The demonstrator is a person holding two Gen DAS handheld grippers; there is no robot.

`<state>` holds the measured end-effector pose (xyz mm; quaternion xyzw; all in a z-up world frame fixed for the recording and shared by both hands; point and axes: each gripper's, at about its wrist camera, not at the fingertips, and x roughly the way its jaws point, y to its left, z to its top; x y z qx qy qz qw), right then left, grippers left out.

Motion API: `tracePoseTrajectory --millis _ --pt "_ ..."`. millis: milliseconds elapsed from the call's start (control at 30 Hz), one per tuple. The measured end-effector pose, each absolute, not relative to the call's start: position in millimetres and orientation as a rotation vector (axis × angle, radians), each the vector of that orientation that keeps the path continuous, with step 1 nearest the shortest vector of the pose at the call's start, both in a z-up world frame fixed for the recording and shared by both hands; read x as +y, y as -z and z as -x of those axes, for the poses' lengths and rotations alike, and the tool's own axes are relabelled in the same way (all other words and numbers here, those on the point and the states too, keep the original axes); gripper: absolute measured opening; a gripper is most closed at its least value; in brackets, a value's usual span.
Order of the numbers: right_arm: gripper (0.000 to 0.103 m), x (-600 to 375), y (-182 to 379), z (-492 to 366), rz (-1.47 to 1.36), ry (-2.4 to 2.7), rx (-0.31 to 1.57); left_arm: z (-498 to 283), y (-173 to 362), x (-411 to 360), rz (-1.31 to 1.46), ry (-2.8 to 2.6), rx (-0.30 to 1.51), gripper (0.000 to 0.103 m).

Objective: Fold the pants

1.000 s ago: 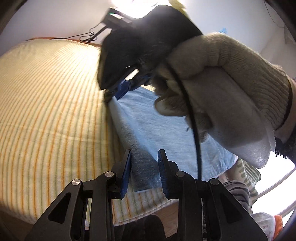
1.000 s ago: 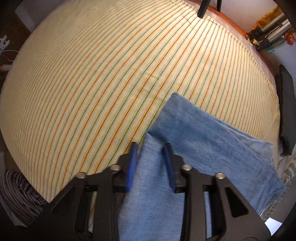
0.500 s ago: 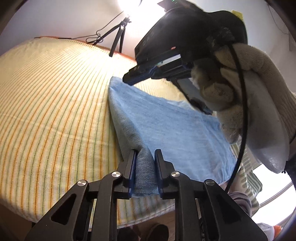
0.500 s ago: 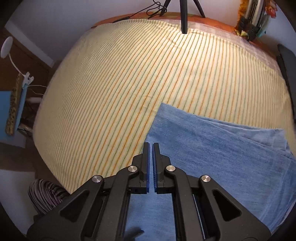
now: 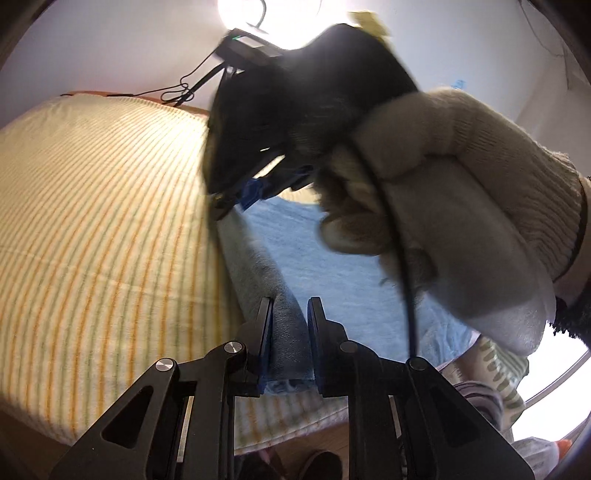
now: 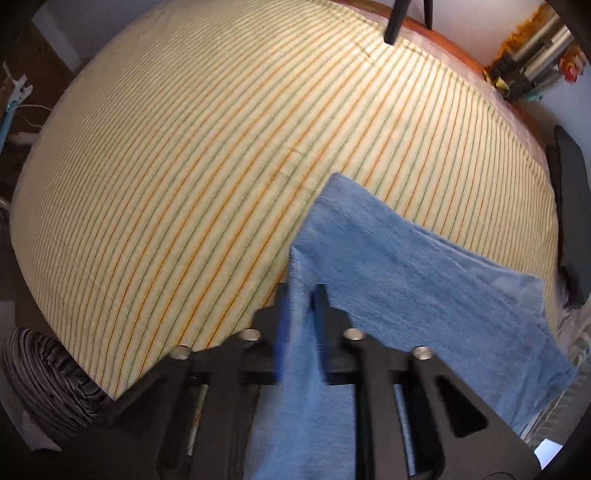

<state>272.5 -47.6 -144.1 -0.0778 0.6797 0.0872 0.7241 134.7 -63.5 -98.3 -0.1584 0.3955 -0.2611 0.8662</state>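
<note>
Light blue denim pants (image 6: 424, 280) lie folded on a striped bed sheet (image 6: 184, 166), near its edge. My right gripper (image 6: 301, 291) points down at the pants' left edge. A raised fold of denim stands between its blue pads, and the jaws are opening a little while still pinching it. In the left wrist view the same pants (image 5: 332, 266) run away from me. My left gripper (image 5: 290, 306) is shut on their near corner fold. Beyond it a gloved hand (image 5: 461, 166) holds the right gripper (image 5: 255, 192) at the far corner.
The sheet (image 5: 92, 221) spreads wide to the left of the pants. A tripod leg (image 6: 393, 22) stands at the bed's far edge, with cluttered items (image 6: 528, 62) at the back right. A striped cloth bundle (image 6: 44, 362) lies below the bed's left edge. A black object (image 6: 569, 206) borders the right side.
Half a second ago the right gripper hung higher with its jaws tight together; now it is low at the pants' far corner with denim between its pads. The left jaws have narrowed on the fold.
</note>
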Motion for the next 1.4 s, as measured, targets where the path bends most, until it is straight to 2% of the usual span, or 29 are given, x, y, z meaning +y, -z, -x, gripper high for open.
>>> tracePoseTrajectory --millis 167,233,467,500,533,767,967,1100,1167,1233,1400 --pt "0.006 -71.9 120.6 -267.0 0.052 -0.221 1.444 -129.1 101.6 -61.4 0.335 0.506 0.861 0.034" --pt "0.006 -80.4 111.8 -264.0 0.007 -0.226 1.421 -131.0 104.5 -67.2 0.335 0.516 0.874 0.035" --pt "0.006 -111.9 85.5 -259.1 -0.118 -0.246 1.344 -145.1 107.8 -76.0 0.423 0.512 0.866 0.033" --pt "0.006 -116.5 82.6 -263.3 -0.13 -0.248 1.334 -144.5 103.7 -75.6 0.422 0.511 0.843 0.029" --pt "0.006 -120.2 79.2 -262.5 -0.135 -0.248 1.322 -143.1 99.7 -76.1 0.418 0.517 0.825 0.021" --pt "0.005 -155.0 52.1 -254.7 -0.227 -0.279 1.238 -131.6 70.3 -96.2 0.394 0.599 0.724 0.019" --pt "0.005 -189.5 31.0 -240.7 -0.246 -0.259 1.184 -132.7 55.9 -137.4 0.339 0.691 0.708 0.019" --pt "0.005 -217.2 22.2 -227.5 -0.245 -0.229 1.152 -135.4 50.9 -155.9 0.282 0.754 0.715 0.027" --pt "0.005 -231.7 20.0 -223.5 -0.25 -0.213 1.14 -130.0 50.6 -155.2 0.279 0.799 0.736 0.038" --pt "0.005 -245.7 18.4 -218.4 -0.27 -0.203 1.128 -120.1 50.2 -148.6 0.272 0.841 0.771 0.046" --pt "0.005 -285.5 16.1 -203.9 -0.323 -0.167 1.089 -106.9 52.6 -111.2 0.166 0.806 0.737 0.046"
